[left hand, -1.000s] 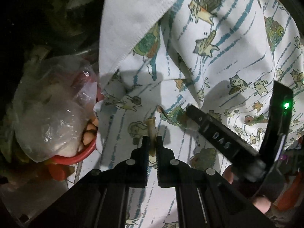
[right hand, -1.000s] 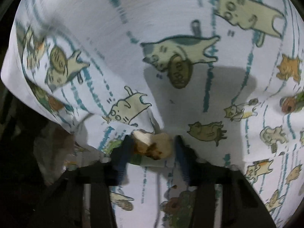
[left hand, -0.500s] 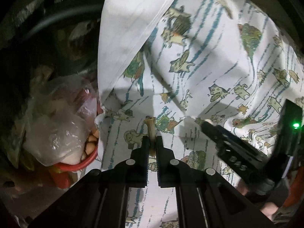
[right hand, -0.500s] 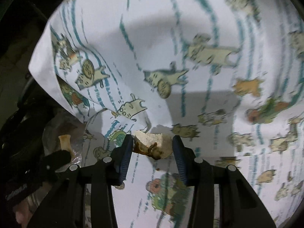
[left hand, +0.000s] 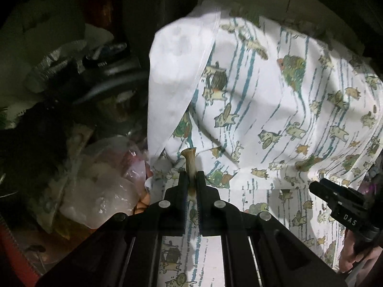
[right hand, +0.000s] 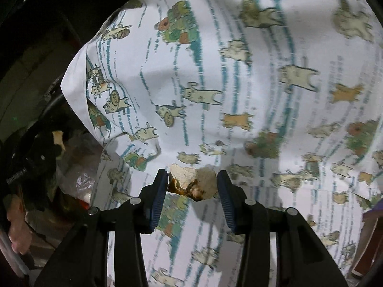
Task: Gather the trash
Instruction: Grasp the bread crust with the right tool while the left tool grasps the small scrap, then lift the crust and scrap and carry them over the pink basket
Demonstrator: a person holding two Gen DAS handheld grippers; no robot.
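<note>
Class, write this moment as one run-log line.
left gripper: shut on bone | right gripper: shut on scrap | both over cloth

bone's (left hand: 190, 167) lower end hidden between jaws, tablecloth (right hand: 299, 76) print blurred

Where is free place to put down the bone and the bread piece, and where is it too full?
Free: the cat-print cloth ahead of the left hand-held gripper holding the bone, and around the right hand-held gripper holding the bread piece. Crowded: left of the cloth's edge, where the plastic bag lies among dark clutter.
</note>
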